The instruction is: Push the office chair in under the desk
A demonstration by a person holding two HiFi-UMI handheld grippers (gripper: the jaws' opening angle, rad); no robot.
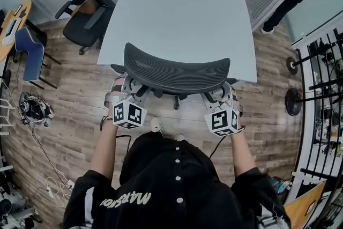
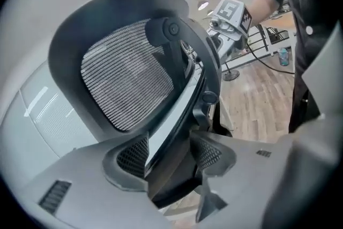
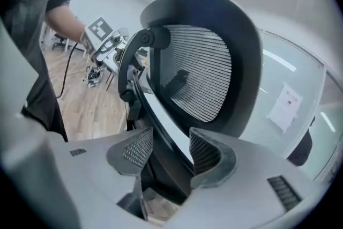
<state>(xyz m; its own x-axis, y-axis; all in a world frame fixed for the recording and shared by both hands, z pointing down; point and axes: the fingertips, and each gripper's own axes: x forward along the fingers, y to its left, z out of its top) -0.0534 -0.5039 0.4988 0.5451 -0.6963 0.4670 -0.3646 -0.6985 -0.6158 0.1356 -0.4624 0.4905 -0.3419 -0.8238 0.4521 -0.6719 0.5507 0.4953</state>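
Note:
The black mesh-backed office chair (image 1: pixel 177 69) stands at the near edge of the pale grey desk (image 1: pixel 177 13), its seat tucked beneath the top. My left gripper (image 1: pixel 122 87) holds the left side of the backrest and my right gripper (image 1: pixel 224 95) the right side. In the left gripper view the dark backrest frame (image 2: pixel 177 88) fills the gap of the left gripper (image 2: pixel 170 155), both pads against it. In the right gripper view the right gripper (image 3: pixel 171 153) is likewise closed on the backrest frame (image 3: pixel 161 131), below the mesh (image 3: pixel 198 72).
A second black office chair (image 1: pixel 88 2) stands at the desk's far left corner and a blue chair (image 1: pixel 29 53) further left. Cables and gear (image 1: pixel 35 107) lie on the wood floor at left. Black metal racks (image 1: pixel 321 78) line the right side.

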